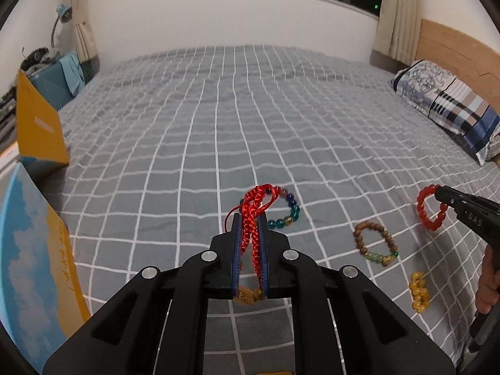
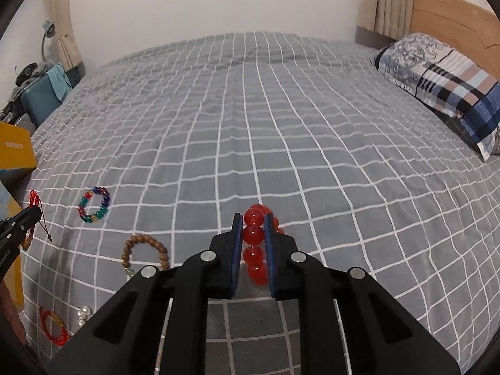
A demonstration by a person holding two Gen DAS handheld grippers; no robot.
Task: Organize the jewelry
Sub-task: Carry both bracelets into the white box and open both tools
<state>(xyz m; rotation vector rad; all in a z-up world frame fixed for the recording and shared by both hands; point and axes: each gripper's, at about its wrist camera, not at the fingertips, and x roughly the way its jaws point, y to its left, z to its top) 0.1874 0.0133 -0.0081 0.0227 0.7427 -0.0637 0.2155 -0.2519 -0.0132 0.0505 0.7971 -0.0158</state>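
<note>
At bottom centre of its own view, the left gripper (image 1: 249, 218) points forward over the bed (image 1: 218, 125), clamped on a red braided cord bracelet (image 1: 256, 206). The right gripper (image 2: 253, 223) likewise pinches a red bead bracelet (image 2: 254, 234). Beyond, mid-frame, lie a multicoloured bead bracelet (image 1: 289, 211) and a wooden bead bracelet (image 1: 375, 243).

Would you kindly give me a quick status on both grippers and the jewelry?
Left gripper shut on red cord. Right gripper shut on red beads. Rainbow, wooden and yellow bracelets loose on bed. Nothing in the way.
</note>
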